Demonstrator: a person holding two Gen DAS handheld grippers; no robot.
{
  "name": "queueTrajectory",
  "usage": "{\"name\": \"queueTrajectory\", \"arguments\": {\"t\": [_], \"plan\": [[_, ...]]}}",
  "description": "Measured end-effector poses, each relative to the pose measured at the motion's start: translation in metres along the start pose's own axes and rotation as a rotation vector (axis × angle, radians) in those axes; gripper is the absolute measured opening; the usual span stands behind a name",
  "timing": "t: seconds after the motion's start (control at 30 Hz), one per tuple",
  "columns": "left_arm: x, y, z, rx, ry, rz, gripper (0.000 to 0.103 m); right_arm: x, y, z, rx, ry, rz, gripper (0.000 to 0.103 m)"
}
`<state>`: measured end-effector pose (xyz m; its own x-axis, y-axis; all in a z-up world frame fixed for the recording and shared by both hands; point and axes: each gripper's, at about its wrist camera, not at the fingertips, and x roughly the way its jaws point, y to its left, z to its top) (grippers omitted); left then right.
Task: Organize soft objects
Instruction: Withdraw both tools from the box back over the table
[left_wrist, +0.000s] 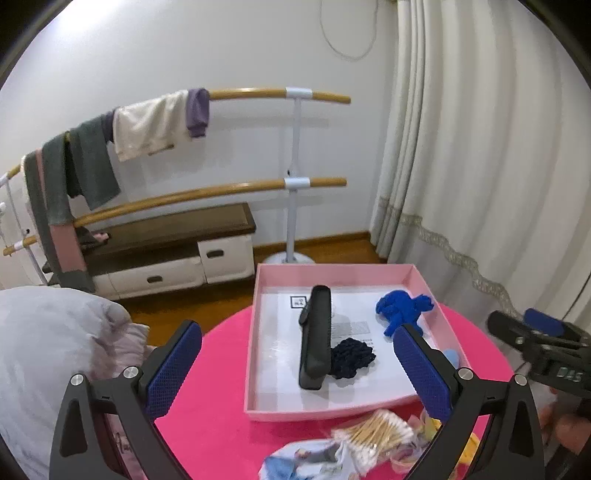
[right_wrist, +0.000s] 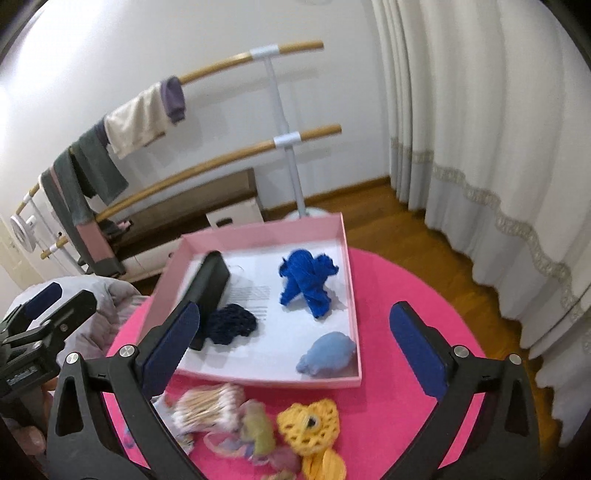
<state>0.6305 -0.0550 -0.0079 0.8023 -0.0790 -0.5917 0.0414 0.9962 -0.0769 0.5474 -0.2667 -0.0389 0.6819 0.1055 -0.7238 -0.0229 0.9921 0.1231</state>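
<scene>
A pink tray (right_wrist: 352, 291) on a pink table holds a blue yarn doll (right_wrist: 306, 282), a navy crochet piece (right_wrist: 231, 325) beside a black case (right_wrist: 210, 286), and a light-blue plush (right_wrist: 327, 354). A yellow crochet fish (right_wrist: 314, 424) lies outside, in front.

A: Counter (right_wrist: 388, 280) looks covered in matt pink felt-like cloth. Tray (right_wrist: 266, 230) at 12 o'clock: smooth pink card, printed white paper (right_wrist: 280, 314) lining its floor.

B: In it, a bright blue yarn bundle (right_wrist: 308, 282), fuzzy; a navy crochet piece (right_wrist: 231, 325), knobbly; a pale blue plush lump (right_wrist: 327, 356), soft nap; a matt black case (right_wrist: 212, 286), smooth.

A: At 6 o'clock, a yellow crochet piece (right_wrist: 308, 424), open-stitched; wooden cotton swabs (right_wrist: 205, 406) in clear glossy film.

B: Tongs: pads (left_wrist: 171, 367) blue, finely ribbed rubber; frame matt black plastic, shiny metal screws.
</scene>
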Motion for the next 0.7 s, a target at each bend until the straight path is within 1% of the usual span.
{"name": "queueTrajectory", "arguments": {"t": [0.13,0.2,0.3,0.5,0.6,0.7], "plan": [[-0.035,0.006,-0.017,-0.011,-0.04,0.004,0.103,-0.046,0.014,-0.007,-0.023,-0.082,-0.01,0.103],[-0.056,0.009,-0.03,-0.021,-0.059,0.001,0.103,-0.068,0.021,-0.014,-0.038,-0.116,-0.019,0.103],[-0.092,0.016,-0.046,-0.013,-0.079,0.001,0.103,-0.091,0.028,-0.024,-0.049,-0.14,-0.016,0.103],[-0.151,0.021,-0.075,-0.004,-0.124,0.011,0.103,-0.13,0.037,-0.047,-0.058,-0.182,-0.021,0.103],[-0.176,0.024,-0.089,-0.014,-0.136,0.013,0.103,-0.147,0.04,-0.058,-0.057,-0.201,-0.018,0.103],[-0.192,0.024,-0.098,-0.014,-0.152,0.025,0.103,-0.161,0.045,-0.068,-0.057,-0.218,-0.018,0.103]]}}
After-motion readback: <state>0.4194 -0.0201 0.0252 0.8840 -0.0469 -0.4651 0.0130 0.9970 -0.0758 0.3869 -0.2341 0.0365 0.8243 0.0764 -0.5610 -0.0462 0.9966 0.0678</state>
